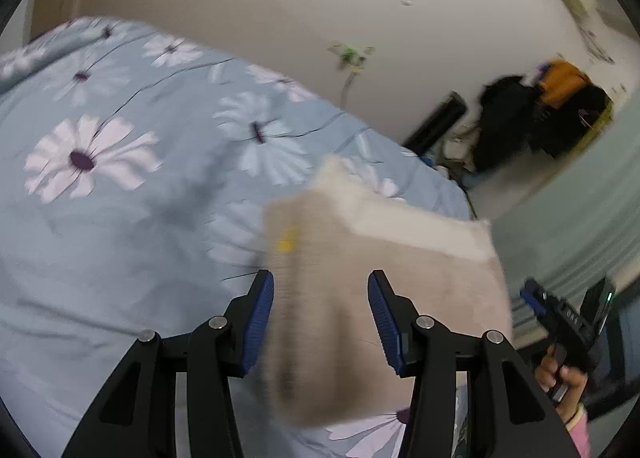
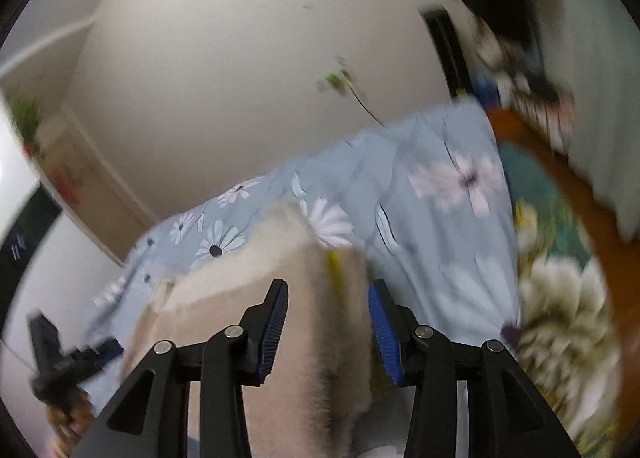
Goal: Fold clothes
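The left gripper (image 1: 321, 318) has its jaws wide apart, and the beige garment (image 1: 380, 270) lies between and beyond them on the flowered bedsheet (image 1: 120, 218). The right gripper (image 2: 328, 328) also stands with jaws wide, the same garment (image 2: 280, 298) between them; both pictures are blurred. A patterned rug (image 2: 560, 298) lies to the right of the right jaws.

Both views are dimly, evenly lit, no glare or obvious light source. Heavy motion blur is seen on the garment (image 1: 384, 298) and bedspread (image 1: 140, 178), worse in the right view. Straight lines are bent by the fisheye, corners blacked out.
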`<state>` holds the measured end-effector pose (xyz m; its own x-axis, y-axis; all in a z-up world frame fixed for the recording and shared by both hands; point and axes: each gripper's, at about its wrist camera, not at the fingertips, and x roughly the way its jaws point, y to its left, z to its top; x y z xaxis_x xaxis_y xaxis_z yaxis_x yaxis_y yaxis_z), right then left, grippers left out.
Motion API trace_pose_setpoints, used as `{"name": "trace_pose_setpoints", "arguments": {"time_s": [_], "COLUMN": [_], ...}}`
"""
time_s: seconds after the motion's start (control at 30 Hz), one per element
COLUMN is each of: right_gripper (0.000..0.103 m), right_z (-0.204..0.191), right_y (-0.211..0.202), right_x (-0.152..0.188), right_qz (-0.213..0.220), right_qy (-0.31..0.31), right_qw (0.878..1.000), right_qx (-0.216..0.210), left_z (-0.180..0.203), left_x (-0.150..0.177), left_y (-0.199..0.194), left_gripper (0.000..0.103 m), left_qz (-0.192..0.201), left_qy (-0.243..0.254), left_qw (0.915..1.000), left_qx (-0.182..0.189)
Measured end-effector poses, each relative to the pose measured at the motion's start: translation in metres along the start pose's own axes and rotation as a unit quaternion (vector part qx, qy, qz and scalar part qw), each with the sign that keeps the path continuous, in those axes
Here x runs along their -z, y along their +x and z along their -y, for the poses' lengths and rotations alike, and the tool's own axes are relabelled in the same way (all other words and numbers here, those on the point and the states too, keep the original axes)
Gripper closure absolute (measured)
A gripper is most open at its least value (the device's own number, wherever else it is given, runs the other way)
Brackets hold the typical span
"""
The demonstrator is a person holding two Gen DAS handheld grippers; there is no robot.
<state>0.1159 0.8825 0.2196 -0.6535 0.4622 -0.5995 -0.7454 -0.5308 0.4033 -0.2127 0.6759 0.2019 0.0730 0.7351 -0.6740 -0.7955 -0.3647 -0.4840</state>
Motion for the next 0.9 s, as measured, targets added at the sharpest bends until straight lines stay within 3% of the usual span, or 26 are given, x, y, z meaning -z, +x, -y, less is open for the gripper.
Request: {"name": "trace_pose_setpoints", "arguments": {"time_s": [0.13, 0.2, 0.3, 0.43, 0.57, 0.67, 0.77, 0.9], "right_gripper": [0.056, 0.056, 0.056, 0.056, 0.056, 0.056, 0.056, 0.057], "right_z": [-0.038, -0.04, -0.02, 0.003, -0.001, -0.011, -0.027, -0.049], "right_y": [0.017, 0.027, 0.047, 0.065, 0.067, 0.053, 0.027, -0.004], "right_x": [0.004, 0.012, 0.019, 0.024, 0.022, 0.022, 0.027, 0.057], "right_qz": [-0.042, -0.053, -0.078, -0.091, -0.099, -0.085, -0.054, -0.036], "right_qy": [-0.058, -0.066, -0.032, 0.014, 0.008, -0.005, -0.031, -0.068], "right_qw": [0.997, 0.996, 0.996, 0.995, 0.995, 0.996, 0.998, 0.997], "right_qx": [-0.04, -0.035, -0.024, -0.041, -0.03, -0.022, -0.017, -0.021], "left_z": [0.034, 0.042, 0.039, 0.036, 0.035, 0.035, 0.034, 0.022], "left_x": [0.012, 0.02, 0.024, 0.025, 0.022, 0.023, 0.029, 0.049], "left_y": [0.016, 0.027, 0.04, 0.055, 0.06, 0.043, 0.009, -0.014], "left_gripper": [0.053, 0.053, 0.053, 0.052, 0.051, 0.052, 0.052, 0.051], "left_qz": [-0.016, -0.025, -0.029, -0.033, -0.036, -0.034, -0.003, 0.007], "left_qy": [0.063, 0.09, 0.099, 0.104, 0.09, 0.07, 0.079, 0.076], "left_qw": [0.9979, 0.9956, 0.9943, 0.9933, 0.9939, 0.9959, 0.9954, 0.9952], "left_qx": [0.003, -0.013, -0.028, -0.039, -0.052, -0.047, -0.053, -0.061]}}
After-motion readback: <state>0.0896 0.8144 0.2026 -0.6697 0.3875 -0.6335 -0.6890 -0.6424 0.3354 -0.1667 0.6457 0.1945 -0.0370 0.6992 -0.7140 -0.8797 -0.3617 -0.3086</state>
